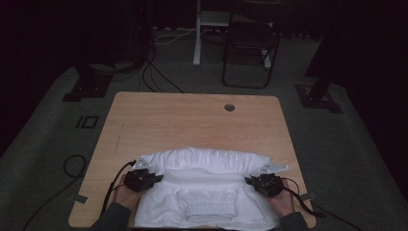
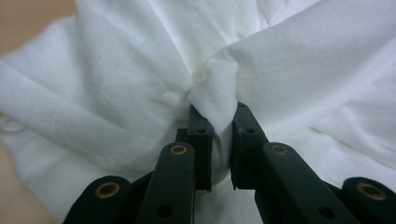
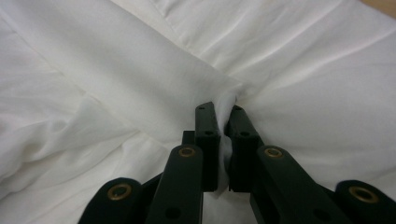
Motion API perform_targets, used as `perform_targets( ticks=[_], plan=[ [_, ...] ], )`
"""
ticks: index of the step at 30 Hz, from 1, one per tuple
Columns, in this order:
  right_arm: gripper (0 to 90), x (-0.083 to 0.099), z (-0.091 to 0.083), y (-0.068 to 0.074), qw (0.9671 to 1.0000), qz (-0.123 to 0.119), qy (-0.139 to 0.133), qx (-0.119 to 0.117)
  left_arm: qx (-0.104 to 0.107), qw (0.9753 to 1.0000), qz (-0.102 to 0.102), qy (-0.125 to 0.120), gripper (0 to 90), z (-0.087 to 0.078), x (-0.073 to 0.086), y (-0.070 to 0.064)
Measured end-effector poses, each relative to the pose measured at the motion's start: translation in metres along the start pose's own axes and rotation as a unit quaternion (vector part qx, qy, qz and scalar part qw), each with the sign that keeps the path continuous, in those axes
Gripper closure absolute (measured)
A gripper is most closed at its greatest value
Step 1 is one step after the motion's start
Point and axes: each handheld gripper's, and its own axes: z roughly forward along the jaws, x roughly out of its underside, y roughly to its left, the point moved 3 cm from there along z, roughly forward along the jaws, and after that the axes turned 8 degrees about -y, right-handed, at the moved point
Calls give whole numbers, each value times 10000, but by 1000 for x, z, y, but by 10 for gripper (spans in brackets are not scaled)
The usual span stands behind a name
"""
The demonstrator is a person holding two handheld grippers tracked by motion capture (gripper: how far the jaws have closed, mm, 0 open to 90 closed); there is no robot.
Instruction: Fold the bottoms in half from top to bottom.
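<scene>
While the white garment point(image 1: 204, 192) lies at desk's point(image 1: 192, 115) near edge, left gripper point(image 1: 150, 178) & right gripper point(image 1: 256, 182) each pinch cloth — a sweatshirt, prob.; jaws nearly closed.

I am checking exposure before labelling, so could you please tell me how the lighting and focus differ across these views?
High view: dim, dark surroundings, the white garment brightest. Left gripper view: evenly lit, left claw sharp, soft fold shadows. Right gripper view: right claw sharp, cloth bright, no glare.
</scene>
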Motion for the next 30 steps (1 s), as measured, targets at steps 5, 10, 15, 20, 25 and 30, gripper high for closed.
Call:
perform_targets(
  ticks=[5,10,15,20,25,30],
  plan=[
    [848,-14,19,-13,9998,44,-124,172,-530,9985,7,-106,808,24,-22,25],
    [845,-37,47,-36,9988,44,-150,454,-965,9953,-31,-89,807,49,-45,46],
    [845,-52,66,-54,9971,267,-247,662,-1484,9882,-353,-132,806,77,-70,64],
    [850,-57,71,-59,9957,340,-390,768,-1460,9881,-474,-123,818,74,-77,63],
    [856,-71,41,-61,9905,366,-1069,786,-845,9870,-961,-975,832,31,-96,63],
    [858,-99,-13,-60,9767,251,-1956,842,-301,9759,-810,-2003,835,-22,-118,49]
  ],
)
